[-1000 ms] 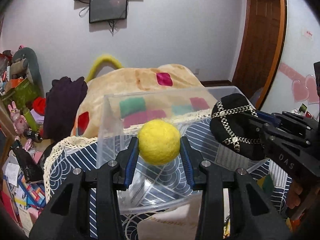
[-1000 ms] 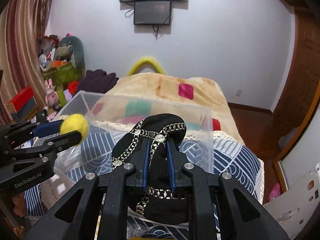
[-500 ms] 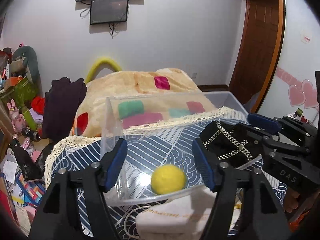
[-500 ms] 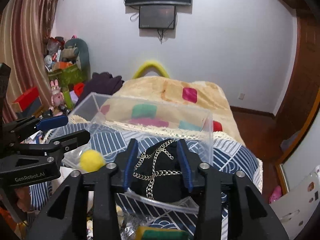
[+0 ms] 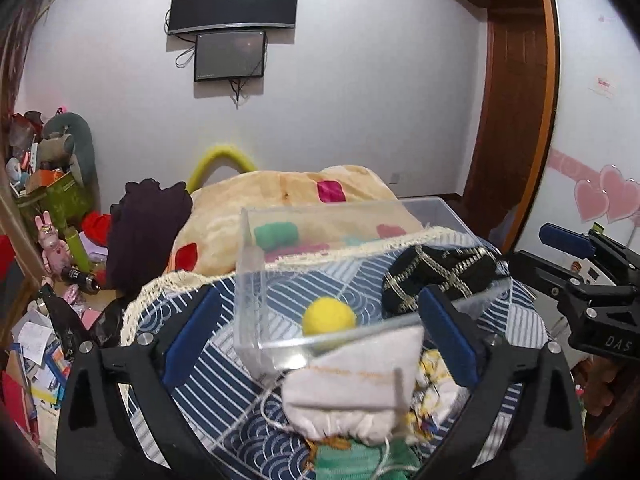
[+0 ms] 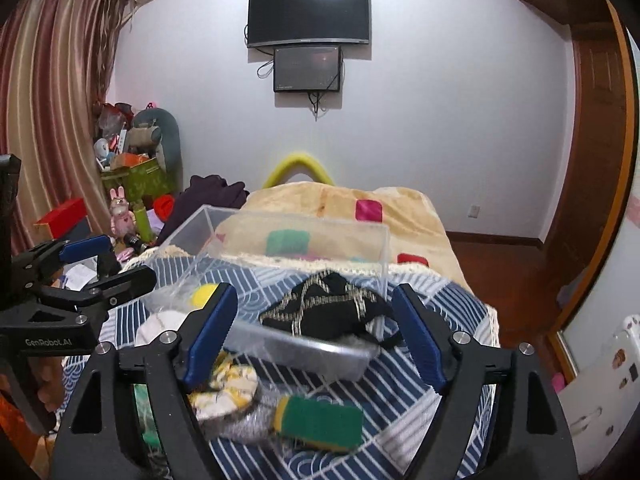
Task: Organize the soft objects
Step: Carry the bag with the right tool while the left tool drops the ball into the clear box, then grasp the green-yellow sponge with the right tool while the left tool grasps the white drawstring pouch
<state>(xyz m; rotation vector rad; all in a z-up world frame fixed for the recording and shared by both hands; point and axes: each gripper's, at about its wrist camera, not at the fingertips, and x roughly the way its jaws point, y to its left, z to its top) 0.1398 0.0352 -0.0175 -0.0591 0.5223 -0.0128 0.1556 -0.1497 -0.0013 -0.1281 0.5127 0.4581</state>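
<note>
A clear plastic box (image 5: 256, 280) (image 6: 296, 350) stands on the blue patterned cloth. A yellow felt ball (image 5: 328, 317) (image 6: 203, 294) lies inside it at the left. A black chain-trimmed pouch (image 5: 440, 276) (image 6: 328, 314) lies inside at the right. My left gripper (image 5: 320, 336) is open and empty, in front of the box. My right gripper (image 6: 314, 332) is open and empty, in front of the box. A white drawstring pouch (image 5: 356, 384) (image 6: 158, 326), a yellow-patterned cloth (image 6: 224, 390) and a green and yellow sponge (image 6: 320, 420) lie in front of the box.
A green cloth (image 5: 360, 460) lies at the near edge. A beige blanket (image 5: 288, 204) covers the bed behind the box. Dark clothes (image 5: 148, 224) and toys (image 5: 52, 240) are piled at the left. A wooden door (image 5: 512, 120) is at the right.
Both grippers opened and let go: the yellow ball and the black pouch dropped into the box. Both grippers then pulled back and up, away from the box.
</note>
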